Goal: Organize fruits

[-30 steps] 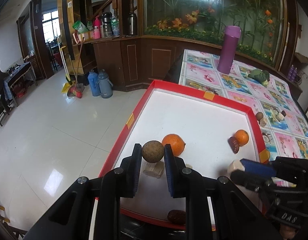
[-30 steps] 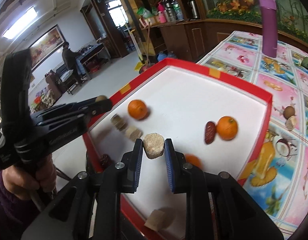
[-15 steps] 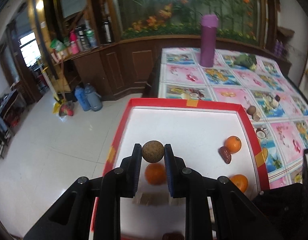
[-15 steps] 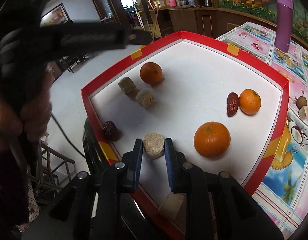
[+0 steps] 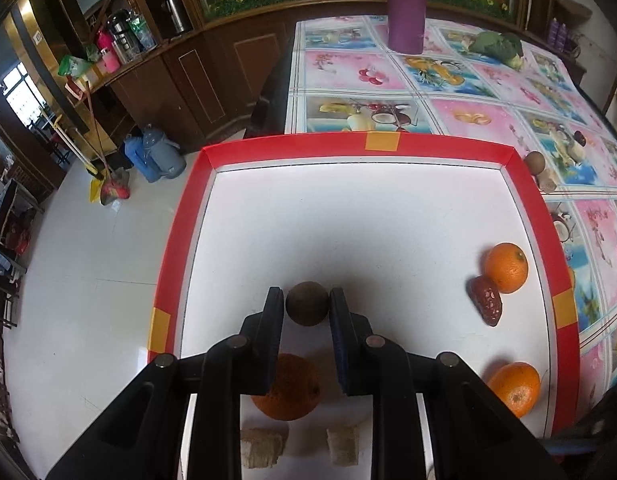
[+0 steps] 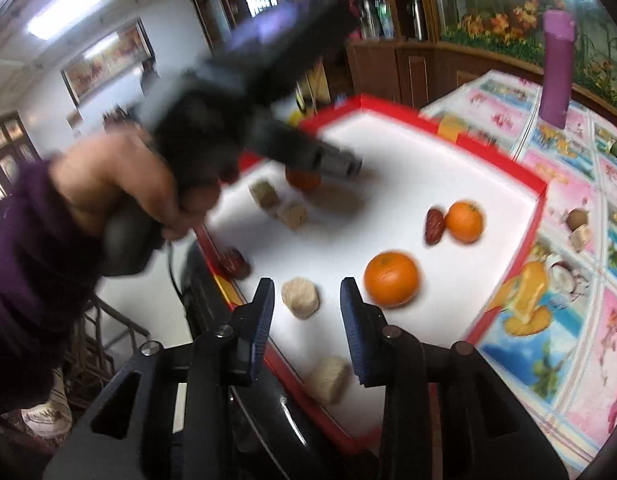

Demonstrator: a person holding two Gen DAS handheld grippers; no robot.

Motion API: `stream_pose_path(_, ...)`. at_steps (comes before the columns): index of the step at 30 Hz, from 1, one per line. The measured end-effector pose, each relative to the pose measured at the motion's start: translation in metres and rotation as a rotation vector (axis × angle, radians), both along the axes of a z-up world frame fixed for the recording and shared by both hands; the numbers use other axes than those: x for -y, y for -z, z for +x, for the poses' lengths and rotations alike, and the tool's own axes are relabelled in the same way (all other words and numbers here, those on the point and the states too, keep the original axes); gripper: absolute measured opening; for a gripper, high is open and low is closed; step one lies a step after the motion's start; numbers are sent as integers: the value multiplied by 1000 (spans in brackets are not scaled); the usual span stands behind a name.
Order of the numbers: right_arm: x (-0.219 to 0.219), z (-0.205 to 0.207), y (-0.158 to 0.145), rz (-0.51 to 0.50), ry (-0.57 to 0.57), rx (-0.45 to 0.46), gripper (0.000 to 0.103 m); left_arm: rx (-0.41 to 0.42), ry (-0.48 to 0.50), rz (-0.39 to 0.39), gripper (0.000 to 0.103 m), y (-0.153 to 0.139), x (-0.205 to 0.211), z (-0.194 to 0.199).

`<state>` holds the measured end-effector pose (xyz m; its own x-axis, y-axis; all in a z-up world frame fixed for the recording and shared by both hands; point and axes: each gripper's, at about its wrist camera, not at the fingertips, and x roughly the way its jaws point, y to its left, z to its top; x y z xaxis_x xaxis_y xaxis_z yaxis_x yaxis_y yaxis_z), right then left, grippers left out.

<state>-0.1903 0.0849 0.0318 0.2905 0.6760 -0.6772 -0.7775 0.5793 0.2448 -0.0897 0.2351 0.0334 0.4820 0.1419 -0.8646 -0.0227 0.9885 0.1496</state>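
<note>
A white tray with a raised red rim (image 5: 180, 216) is shown resting on a tabletop (image 5: 468, 92) covered by a glossy cloth printed with fruit pictures. The tray hangs partly over the tabletop's edge, above a pale tiled floor.

In the left wrist view, the left claw (image 5: 307, 309) is seen closed on a small round brown fruit (image 5: 307, 304), dull and rough-skinned, pinched at its widest part so that it cannot roll free. It is held above the tray's bare middle, which is judged to be on the way to a spot for setting down. Below the claw an orange (image 5: 286, 390) and two tan, crumbly-looking blocks (image 5: 263, 446) are partly hidden by the fingers. Near the right rim, a second orange (image 5: 505, 267) lies touching a wrinkled dark red date (image 5: 486, 304), as though paired on purpose. A third orange (image 5: 514, 388) sits nearer the front corner.

In the right wrist view, the right claw (image 6: 307, 304) is seen spread wide, with a tan, coarse round cake (image 6: 300, 297) lying on the tray between its fingers, touching neither. It is judged to have been set down there. Another tan piece (image 6: 326, 378) lies close to the near rim. A hand (image 6: 124, 188) in a purple sleeve, blurred by motion, is seen gripping the left tool's handle.

A tall purple flask (image 5: 406, 4) stands well apart at the tabletop's far end.
</note>
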Motion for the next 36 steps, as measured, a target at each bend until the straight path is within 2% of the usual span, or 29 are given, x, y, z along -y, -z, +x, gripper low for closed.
stream_pose_path(4, 41, 7, -21, 57, 84, 80, 43, 33, -8, -30, 37, -12, 5, -7)
stream_pose_path(6, 67, 18, -26, 63, 157, 102, 49, 64, 7, -51, 41, -22, 14, -11)
stream_pose_path(8, 93, 33, -27, 57, 246, 114, 50, 89, 19, -71, 45, -31, 23, -15)
stream_pose_path(13, 165, 93, -12, -27, 505, 104, 50, 134, 98, -129, 49, -51, 60, -19)
stream_pose_path(17, 204, 151, 2, -120, 669, 101, 50, 133, 159, -164, 49, -54, 94, -16)
stream_pose_path(23, 217, 208, 18, -108, 677, -2, 50, 87, 186, -193, 49, -44, 126, -4)
stream_pose_path(25, 215, 214, 23, -101, 680, -23, 48, 75, 182, -203, 49, -42, 131, -2)
stream_pose_path(27, 216, 222, 29, -103, 686, -48, 39, 68, 179, -207, 49, -40, 136, -1)
stream_pose_path(29, 215, 221, 36, -133, 681, -59, 34, 67, 180, -206, 49, -39, 141, 1)
stream_pose_path(36, 220, 221, 37, -124, 674, -40, 33, 42, 198, -196, 49, -27, 166, 15)
